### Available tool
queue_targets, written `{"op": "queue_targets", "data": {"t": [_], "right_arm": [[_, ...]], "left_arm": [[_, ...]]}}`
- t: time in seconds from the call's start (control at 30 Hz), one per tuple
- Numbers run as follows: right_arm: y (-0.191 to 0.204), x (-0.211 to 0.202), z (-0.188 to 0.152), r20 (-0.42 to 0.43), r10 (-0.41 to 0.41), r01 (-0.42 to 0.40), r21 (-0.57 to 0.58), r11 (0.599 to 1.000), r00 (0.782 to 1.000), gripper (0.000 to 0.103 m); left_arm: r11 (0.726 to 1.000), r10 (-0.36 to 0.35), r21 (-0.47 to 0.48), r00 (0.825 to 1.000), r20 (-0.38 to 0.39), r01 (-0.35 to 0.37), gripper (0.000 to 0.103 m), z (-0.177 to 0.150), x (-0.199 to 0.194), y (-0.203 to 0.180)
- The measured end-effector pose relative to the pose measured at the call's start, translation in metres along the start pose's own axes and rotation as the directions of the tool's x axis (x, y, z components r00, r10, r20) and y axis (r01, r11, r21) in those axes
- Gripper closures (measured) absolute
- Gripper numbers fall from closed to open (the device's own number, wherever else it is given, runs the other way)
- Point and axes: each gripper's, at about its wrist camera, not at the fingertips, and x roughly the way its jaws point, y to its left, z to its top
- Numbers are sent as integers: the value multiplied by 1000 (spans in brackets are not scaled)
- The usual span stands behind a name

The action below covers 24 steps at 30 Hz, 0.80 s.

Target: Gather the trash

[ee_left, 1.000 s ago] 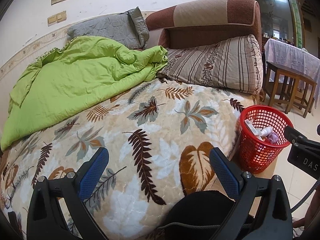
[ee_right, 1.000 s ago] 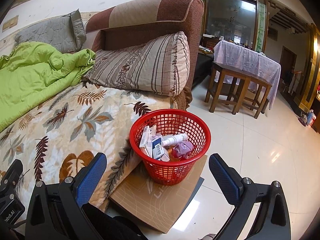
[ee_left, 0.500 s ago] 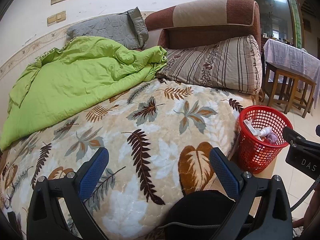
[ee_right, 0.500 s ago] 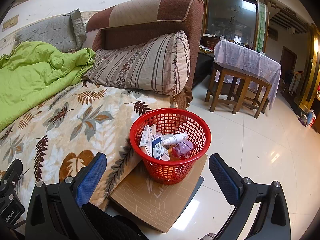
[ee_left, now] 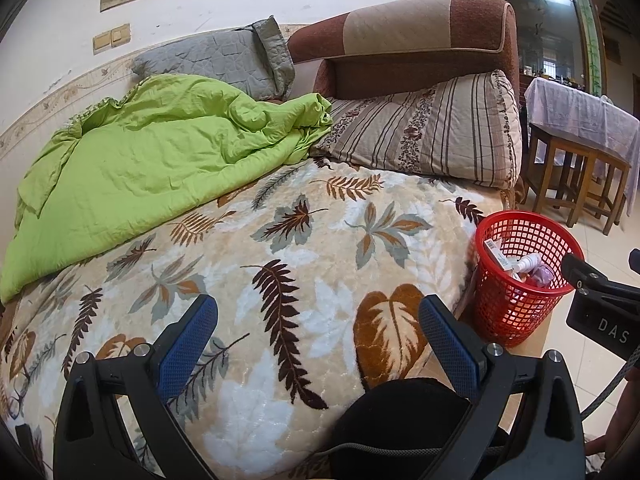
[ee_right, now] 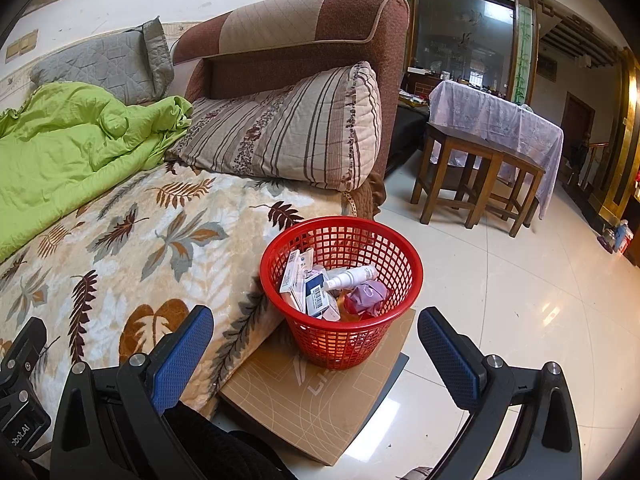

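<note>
A red mesh basket [ee_right: 342, 292] stands on a flat cardboard sheet [ee_right: 320, 404] beside the bed. Inside it lie small boxes [ee_right: 310, 286], a white spray bottle [ee_right: 352, 277] and a crumpled purple wrapper [ee_right: 367, 295]. The same basket [ee_left: 520, 276] shows at the right of the left wrist view. My right gripper [ee_right: 316, 336] hangs open just in front of the basket, holding nothing. My left gripper [ee_left: 318, 326] is open over the leaf-patterned blanket [ee_left: 280, 264], with nothing between its fingers. I see no loose trash on the blanket.
A green quilt [ee_left: 152, 168], a grey pillow [ee_left: 224, 60] and a striped pillow [ee_right: 288, 136] lie at the bed's head against a brown headboard [ee_right: 304, 36]. Wooden stools [ee_right: 476, 176] and a cloth-covered table [ee_right: 496, 116] stand on the glossy tile floor [ee_right: 520, 300] to the right.
Both views have barely shifted. The grippers stay open and nothing in the basket has moved.
</note>
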Motion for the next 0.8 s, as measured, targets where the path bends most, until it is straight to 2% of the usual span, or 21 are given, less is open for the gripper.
{"op": "queue_targets", "data": {"t": [0.4,0.63,0.73,0.8], "right_arm": [[3,0,-4,0,0,0,-5,1000,1000,0],[10,1,-7,1,6,-6,-28,1000,1000,0],[18,5,2,7,41,-41,-44,998,999,0],[30,12,14,-18,85,-86,-50,995,996,0]], "left_arm": [[1000,-1,-4,1000,-1,1,3,-1,0,0],[998,-45,-38,998,-37,43,3,3,4,4],[998,-17,-56,999,-36,15,3,3,7,16],[995,-1,-104,999,-54,-5,3,4,15,37]]}}
